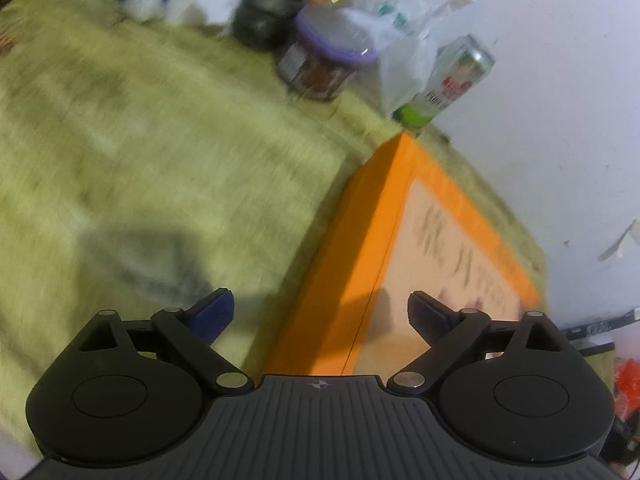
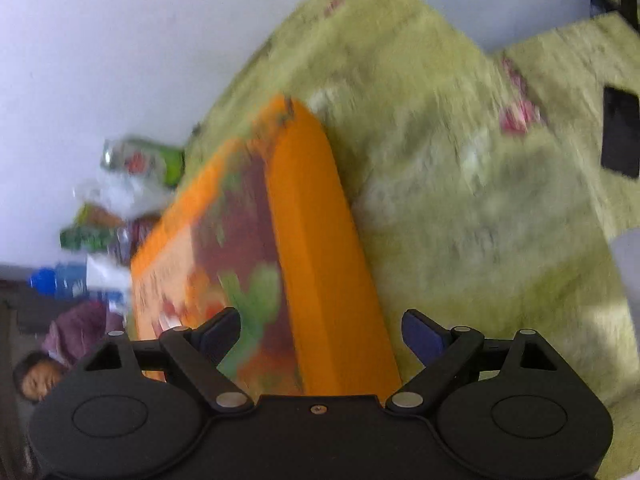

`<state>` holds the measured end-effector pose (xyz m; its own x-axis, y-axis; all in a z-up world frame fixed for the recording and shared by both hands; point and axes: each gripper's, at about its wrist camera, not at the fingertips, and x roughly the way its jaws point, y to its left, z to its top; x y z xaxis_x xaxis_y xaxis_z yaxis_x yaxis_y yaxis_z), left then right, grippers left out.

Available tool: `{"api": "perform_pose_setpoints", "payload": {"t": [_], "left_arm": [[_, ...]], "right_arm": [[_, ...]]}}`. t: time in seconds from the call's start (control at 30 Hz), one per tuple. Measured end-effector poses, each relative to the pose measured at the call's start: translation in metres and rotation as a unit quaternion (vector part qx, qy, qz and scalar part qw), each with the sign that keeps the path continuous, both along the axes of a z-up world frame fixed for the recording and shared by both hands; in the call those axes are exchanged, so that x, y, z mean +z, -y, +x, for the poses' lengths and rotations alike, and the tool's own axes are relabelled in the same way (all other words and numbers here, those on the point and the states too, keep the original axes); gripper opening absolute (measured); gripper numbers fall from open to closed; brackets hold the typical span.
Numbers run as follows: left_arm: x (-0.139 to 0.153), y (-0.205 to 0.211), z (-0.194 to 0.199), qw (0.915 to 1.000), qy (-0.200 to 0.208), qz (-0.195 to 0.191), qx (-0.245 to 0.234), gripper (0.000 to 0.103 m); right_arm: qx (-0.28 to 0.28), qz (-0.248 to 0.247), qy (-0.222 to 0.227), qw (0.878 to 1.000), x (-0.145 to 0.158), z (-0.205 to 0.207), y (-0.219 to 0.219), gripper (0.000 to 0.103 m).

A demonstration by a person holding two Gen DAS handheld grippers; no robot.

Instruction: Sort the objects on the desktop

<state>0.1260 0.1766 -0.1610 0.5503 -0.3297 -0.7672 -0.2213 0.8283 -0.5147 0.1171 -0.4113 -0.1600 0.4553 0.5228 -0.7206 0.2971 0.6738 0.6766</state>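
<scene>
A flat orange box [image 1: 384, 256] with a printed lid lies on the yellow-green cloth [image 1: 140, 168]. My left gripper [image 1: 320, 314] stands open above the box's near end, one fingertip over the cloth, the other over the lid. In the right wrist view the same orange box [image 2: 316, 248] runs lengthwise away from me. My right gripper [image 2: 320, 334] is open and straddles the box's orange side edge without touching it. Both views are blurred by motion.
At the cloth's far edge by the white wall stand a green drink can [image 1: 448, 80], a purple-lidded jar [image 1: 324, 56], a clear plastic bag [image 1: 400, 40] and a blue bottle [image 2: 60, 280]. A black phone-like slab [image 2: 620, 132] lies on the cloth. A person is at the frame edge [image 2: 40, 376].
</scene>
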Motion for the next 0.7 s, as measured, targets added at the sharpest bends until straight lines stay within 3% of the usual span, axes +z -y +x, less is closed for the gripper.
{"api": "perform_pose_setpoints", "payload": {"t": [0.17,0.3,0.5,0.6,0.7], "left_arm": [[0.002,0.012,0.068,0.9992,0.008,0.001,-0.039,0.097],[-0.012,0.026,0.112,0.997,-0.008,0.009,-0.077,0.097],[-0.032,0.027,0.138,0.9927,-0.01,-0.051,-0.109,0.097],[-0.036,0.03,0.144,0.9899,-0.007,-0.081,-0.116,0.088],[-0.031,0.036,0.148,0.9901,-0.004,-0.08,-0.115,0.086]], "right_arm": [[-0.039,-0.011,0.007,0.999,0.006,0.037,0.009,0.088],[-0.037,-0.03,-0.009,0.999,-0.004,0.073,-0.003,0.088],[-0.036,-0.054,-0.033,0.997,-0.013,0.109,-0.017,0.089],[-0.038,-0.064,-0.045,0.996,-0.014,0.115,-0.021,0.089],[-0.041,-0.074,-0.056,0.995,-0.012,0.119,-0.025,0.089]]}}
